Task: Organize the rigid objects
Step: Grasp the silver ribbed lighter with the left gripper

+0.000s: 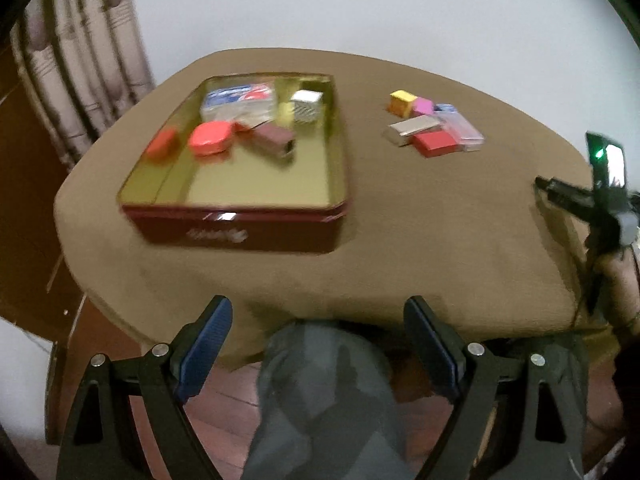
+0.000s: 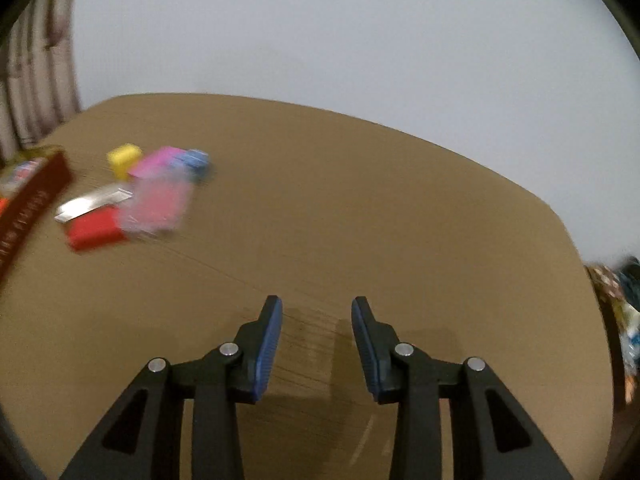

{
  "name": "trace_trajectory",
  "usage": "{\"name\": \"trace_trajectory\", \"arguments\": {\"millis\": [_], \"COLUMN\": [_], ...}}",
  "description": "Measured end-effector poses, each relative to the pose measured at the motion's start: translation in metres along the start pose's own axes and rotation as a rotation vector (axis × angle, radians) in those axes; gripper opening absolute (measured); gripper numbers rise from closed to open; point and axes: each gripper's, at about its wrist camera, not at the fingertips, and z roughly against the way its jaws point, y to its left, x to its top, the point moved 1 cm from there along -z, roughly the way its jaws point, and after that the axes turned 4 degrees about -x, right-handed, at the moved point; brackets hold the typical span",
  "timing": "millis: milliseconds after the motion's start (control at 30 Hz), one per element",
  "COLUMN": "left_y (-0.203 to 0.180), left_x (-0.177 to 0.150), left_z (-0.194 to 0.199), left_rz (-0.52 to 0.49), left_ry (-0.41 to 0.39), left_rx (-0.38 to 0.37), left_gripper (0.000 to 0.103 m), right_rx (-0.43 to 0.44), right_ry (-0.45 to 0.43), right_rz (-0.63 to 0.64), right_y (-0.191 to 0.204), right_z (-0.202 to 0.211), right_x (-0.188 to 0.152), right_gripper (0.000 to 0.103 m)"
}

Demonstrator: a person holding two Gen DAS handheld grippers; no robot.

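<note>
Above brown table (image 2: 360, 208), both grippers apparently agape.

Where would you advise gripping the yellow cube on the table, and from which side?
Probably best across the yellow cube's two side faces, coming down from above. It is a small, blocky piece at the far left corner of the loose pile, with the pink block close on its right, so pinch front to back. The right gripper is open and empty.

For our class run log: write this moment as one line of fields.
left gripper: open, empty | right gripper: open, empty | tin: partly filled | loose boxes: on table, outside tin
</note>
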Motion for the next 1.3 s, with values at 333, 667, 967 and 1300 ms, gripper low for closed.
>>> {"name": "trace_trajectory", "arguments": {"millis": [333, 667, 967, 1300], "left_y": [-0.06, -0.098, -0.115, -0.116], "left_x": [0.106, 0.193, 0.21, 0.219], "left_z": [-0.024, -0.115, -0.167, -0.202], "left_rz": [-0.257, -0.467, -0.599, -0.603], "left_ry": [-0.035, 0.088, 0.218, 0.293], "left_rx": [-0.064, -0.101, -0.16, -0.194], "left_gripper": [0.083, 0.077, 0.076, 0.057], "right_rx": [0.096, 0.171, 0.194, 0.21], "right_ry": [0.033, 0.032, 0.032, 0.033], "right_rz": [-0.163, -0.232, -0.244, -0.231], "right_y": [-0.043, -0.111, -0.144, -0.157], "right_z": [-0.01, 0.002, 0.022, 0.029], "right_x": [-0.005, -0.014, -0.015, -0.018], "right_gripper": [0.037, 0.037, 0.039, 0.048]}}
